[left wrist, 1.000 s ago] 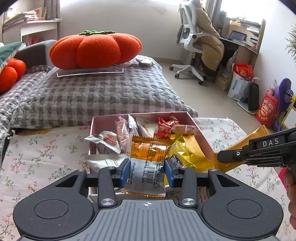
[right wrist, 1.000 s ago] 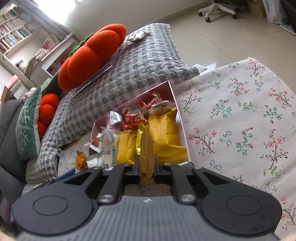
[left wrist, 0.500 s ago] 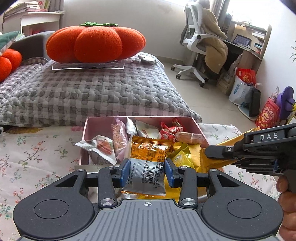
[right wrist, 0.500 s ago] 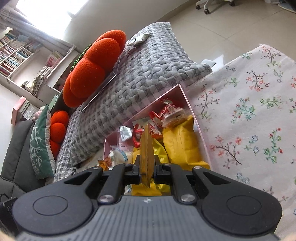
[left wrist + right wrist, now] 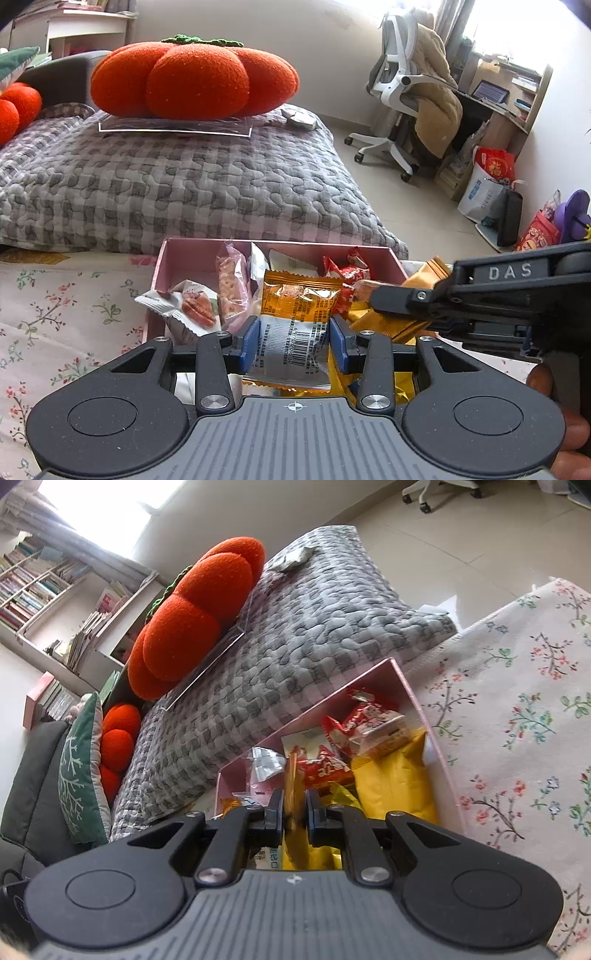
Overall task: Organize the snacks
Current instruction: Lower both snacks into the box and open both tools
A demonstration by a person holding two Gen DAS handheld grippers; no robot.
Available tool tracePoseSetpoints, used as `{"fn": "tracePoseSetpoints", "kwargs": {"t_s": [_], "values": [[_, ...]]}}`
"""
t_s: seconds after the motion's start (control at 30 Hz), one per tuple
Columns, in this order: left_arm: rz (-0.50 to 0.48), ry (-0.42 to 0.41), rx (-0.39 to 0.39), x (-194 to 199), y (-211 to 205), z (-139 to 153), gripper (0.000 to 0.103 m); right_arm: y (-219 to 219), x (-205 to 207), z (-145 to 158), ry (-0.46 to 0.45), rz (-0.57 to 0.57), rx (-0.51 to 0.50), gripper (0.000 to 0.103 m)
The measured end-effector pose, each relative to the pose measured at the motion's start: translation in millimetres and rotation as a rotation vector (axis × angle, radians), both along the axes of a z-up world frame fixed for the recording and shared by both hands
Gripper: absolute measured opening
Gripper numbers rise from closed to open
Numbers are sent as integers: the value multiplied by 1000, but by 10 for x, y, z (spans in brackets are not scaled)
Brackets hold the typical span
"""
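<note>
- Two packets are in my grip above the pink rectangular cardboard box (image 5: 192,258) of snacks.
- My left gripper (image 5: 293,341) clamps the orange-and-white foil packet (image 5: 295,321).
- My right gripper (image 5: 294,808) pinches the flat golden-yellow foil packet (image 5: 291,775), its jaws just loosening.
- Next, I judge: lower both and release into gaps.

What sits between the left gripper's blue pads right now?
In the left wrist view, an orange-and-white snack packet with a barcode sits clamped between the left gripper pads, over the pink box.
</note>
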State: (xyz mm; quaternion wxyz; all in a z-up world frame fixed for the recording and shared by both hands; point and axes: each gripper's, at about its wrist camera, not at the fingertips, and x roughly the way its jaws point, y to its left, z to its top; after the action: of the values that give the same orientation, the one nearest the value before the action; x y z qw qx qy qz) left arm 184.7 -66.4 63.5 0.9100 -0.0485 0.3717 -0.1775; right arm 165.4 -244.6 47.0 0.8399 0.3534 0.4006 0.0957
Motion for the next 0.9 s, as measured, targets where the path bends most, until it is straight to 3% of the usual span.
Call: {"fn": "tracePoseSetpoints", "kwargs": {"t_s": [0.2,0.4,0.6,0.8,0.9], "values": [[8,-6,-8,-4,43,7,40,69,43,-10,-9,1,-30,17],[25,-15,-14,-43,93,66,41,-136,-11,18,-20,-78,-9,18],[49,1,-17,-33,154,53,41,-221,6,-84,52,-112,-66,18],[41,-15,-12,-66,127,95,41,-285,-12,-13,33,-105,-88,23],[32,-27,-8,-97,106,131,41,-298,-11,-26,35,-81,-20,22]]}}
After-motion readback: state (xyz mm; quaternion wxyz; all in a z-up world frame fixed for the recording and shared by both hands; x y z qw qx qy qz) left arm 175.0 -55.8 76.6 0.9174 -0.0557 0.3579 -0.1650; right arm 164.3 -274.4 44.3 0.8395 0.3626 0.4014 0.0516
